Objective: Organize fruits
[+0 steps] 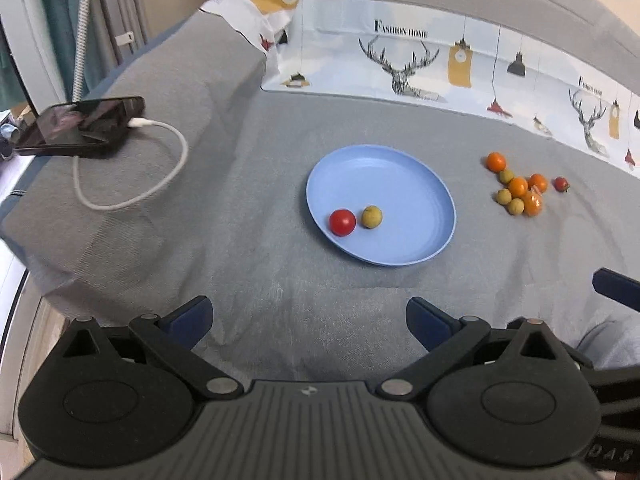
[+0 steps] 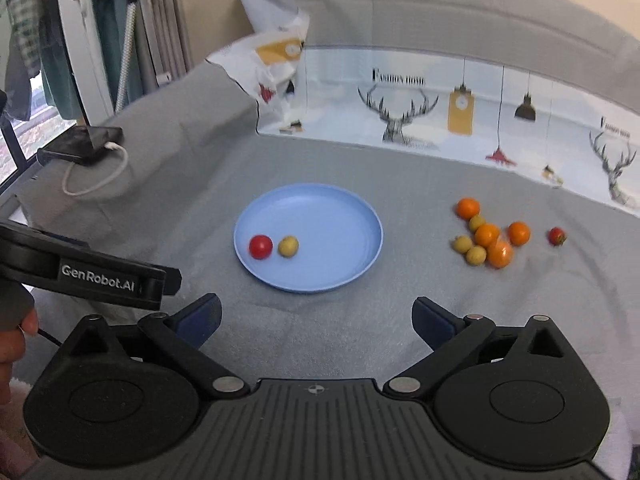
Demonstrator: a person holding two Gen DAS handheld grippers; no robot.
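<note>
We hold both grippers above the woven grey cloth [image 1: 248, 184], the left gripper [image 1: 308, 320] and right gripper [image 2: 316, 320] each spread wide with nothing between the blue pads. On the smooth round blue plate [image 1: 400, 184] rest a glossy red tomato [image 1: 342, 222] and a dull yellow-green fruit [image 1: 371, 216], just apart. A pile of small round orange and green fruits [image 1: 518, 188] lies on the cloth to the plate's right.

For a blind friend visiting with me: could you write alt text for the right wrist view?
A round blue plastic plate on a grey cloth holds a red cherry tomato and a small yellow-green fruit. To its right lies a loose cluster of small orange and yellow-green fruits. The right gripper is open, empty.
</note>
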